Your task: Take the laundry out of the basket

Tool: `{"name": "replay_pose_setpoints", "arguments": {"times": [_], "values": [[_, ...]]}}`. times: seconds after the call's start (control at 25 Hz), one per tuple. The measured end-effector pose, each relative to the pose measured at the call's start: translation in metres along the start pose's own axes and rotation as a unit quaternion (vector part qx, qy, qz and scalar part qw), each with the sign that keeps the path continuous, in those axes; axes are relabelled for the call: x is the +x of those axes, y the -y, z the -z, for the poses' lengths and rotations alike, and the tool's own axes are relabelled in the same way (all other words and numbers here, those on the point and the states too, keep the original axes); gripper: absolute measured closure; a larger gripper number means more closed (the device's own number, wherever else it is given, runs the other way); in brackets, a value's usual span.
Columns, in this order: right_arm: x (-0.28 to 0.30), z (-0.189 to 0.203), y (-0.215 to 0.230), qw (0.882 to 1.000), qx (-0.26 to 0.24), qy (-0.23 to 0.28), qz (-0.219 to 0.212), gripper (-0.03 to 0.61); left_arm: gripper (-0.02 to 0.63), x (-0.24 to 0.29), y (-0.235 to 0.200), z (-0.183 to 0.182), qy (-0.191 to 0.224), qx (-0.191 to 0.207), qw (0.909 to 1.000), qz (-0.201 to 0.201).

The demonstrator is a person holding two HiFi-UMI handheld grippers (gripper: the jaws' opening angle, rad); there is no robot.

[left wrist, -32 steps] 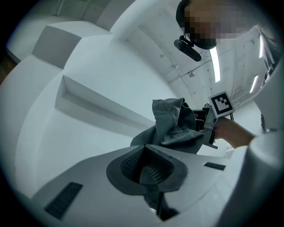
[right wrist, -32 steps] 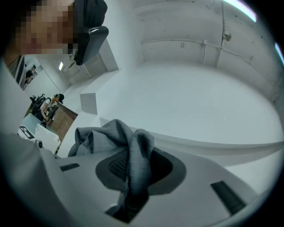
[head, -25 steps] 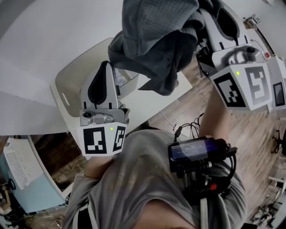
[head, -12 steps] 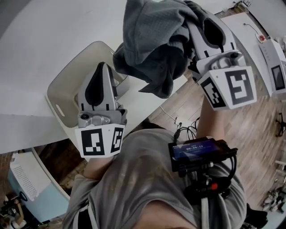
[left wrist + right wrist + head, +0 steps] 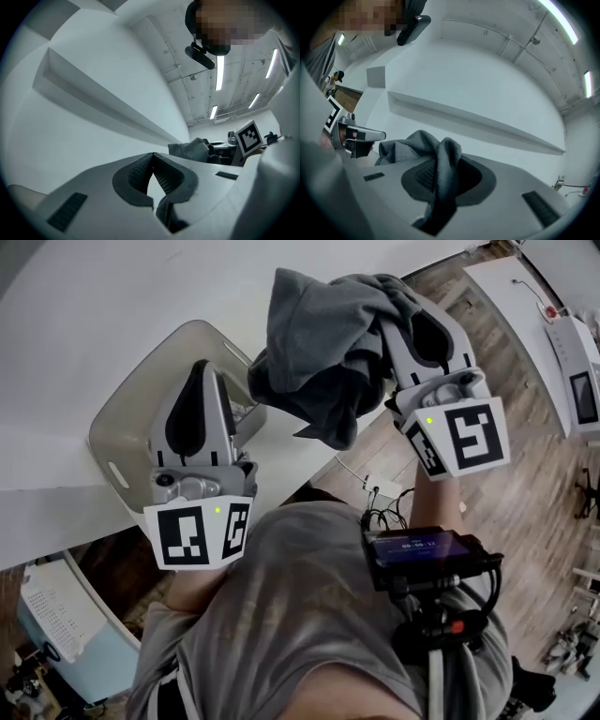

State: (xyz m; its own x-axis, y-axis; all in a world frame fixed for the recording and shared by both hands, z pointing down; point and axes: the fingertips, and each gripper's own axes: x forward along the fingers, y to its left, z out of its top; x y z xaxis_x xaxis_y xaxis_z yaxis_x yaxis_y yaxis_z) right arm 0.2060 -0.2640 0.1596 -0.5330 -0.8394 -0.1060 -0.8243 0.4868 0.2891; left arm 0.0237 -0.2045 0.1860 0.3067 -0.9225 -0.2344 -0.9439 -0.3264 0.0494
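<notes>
A dark grey garment hangs bunched in the air over the white table's edge, with my right gripper shut on a fold of it. In the right gripper view the grey cloth runs between the pads and spills out to the left. A pale basket stands on the table at the left; what lies inside is hidden. My left gripper hovers over the basket's right side, its jaws shut with nothing between them. From the left gripper view the garment shows to the right.
The white table fills the upper left of the head view. Wooden floor lies to the right, with a second table and a white device at the far right. A black device with cables sits at the person's waist.
The right gripper has come down and to the left with the garment. The left gripper has stayed by the basket, shifting slightly left.
</notes>
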Motion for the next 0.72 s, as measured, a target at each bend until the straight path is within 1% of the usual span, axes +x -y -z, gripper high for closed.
{"name": "replay_pose_setpoints", "arguments": {"times": [0.16,0.4,0.56,0.72], "values": [[-0.001,0.032,-0.011,1.0,0.011,-0.028,-0.008,0.508,0.606,0.004,-0.001,0.0,-0.004,0.002,1.0,0.003],[-0.001,0.091,-0.022,0.997,0.037,-0.068,-0.01,0.509,0.606,0.013,-0.001,0.005,-0.008,0.007,0.9999,0.003],[0.002,0.117,-0.039,0.996,0.046,-0.073,-0.022,0.508,0.606,0.011,-0.006,0.01,-0.019,0.009,0.9998,-0.003],[0.006,0.154,-0.054,0.992,0.069,-0.098,-0.029,0.508,0.606,0.013,-0.011,0.016,-0.031,0.011,0.9994,-0.008]]}}
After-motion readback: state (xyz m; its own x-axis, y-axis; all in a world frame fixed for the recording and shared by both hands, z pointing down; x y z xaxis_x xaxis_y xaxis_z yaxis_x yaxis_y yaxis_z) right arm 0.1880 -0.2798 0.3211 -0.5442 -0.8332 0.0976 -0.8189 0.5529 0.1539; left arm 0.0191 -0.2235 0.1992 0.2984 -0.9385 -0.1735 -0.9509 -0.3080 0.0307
